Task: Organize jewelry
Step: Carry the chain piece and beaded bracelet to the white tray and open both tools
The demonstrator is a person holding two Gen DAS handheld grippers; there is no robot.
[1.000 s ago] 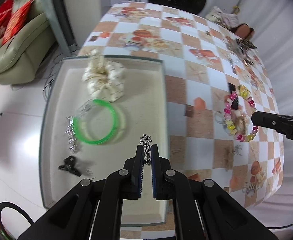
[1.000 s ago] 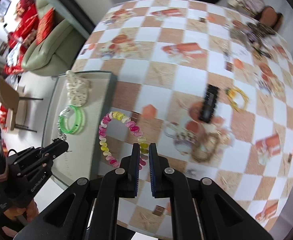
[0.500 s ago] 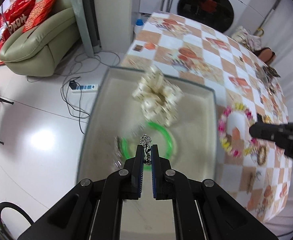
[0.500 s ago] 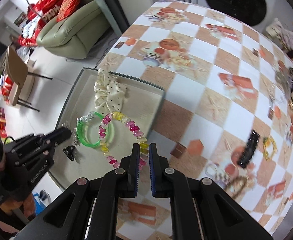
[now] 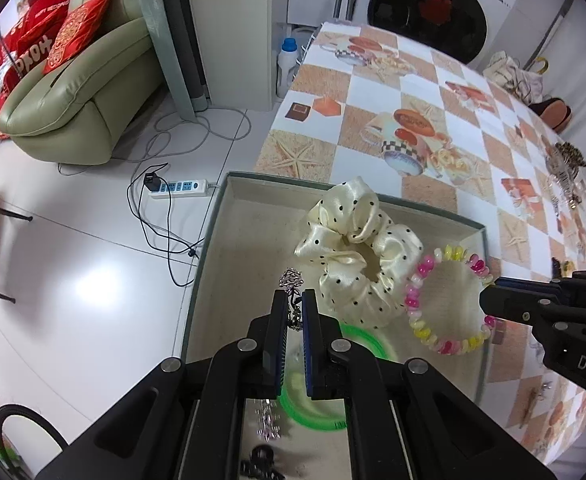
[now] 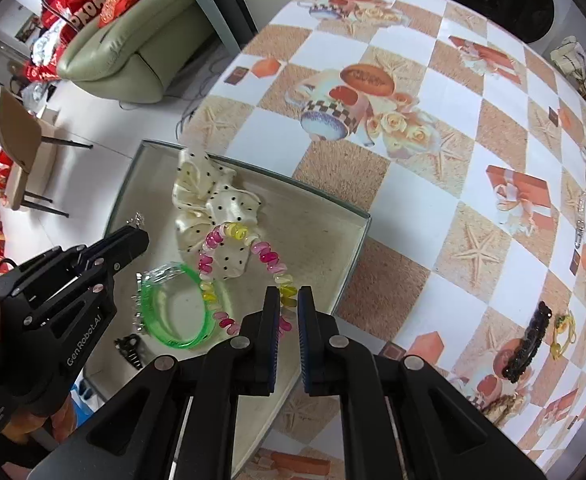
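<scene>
Both tools have swung from the checkered desk [image 6: 433,208] to above the beige tray [image 5: 469,227], the right tool [image 6: 289,312] clenched on the pink-and-yellow bead bracelet [image 5: 445,300] and the left tool [image 5: 294,312] clenched on a small silver chain [image 5: 291,284]. Releasing here could land the bracelet on the polka-dot scrunchie [image 5: 357,256] and green bangle [image 6: 173,308], tangling them. "GenRobot.AI" marks the left tool; "DAS" shows on the right.

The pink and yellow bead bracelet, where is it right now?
The bead bracelet hangs from the right hand-held gripper, above the tray, overlapping the cream polka-dot scrunchie, with the green bangle just to its left.
</scene>
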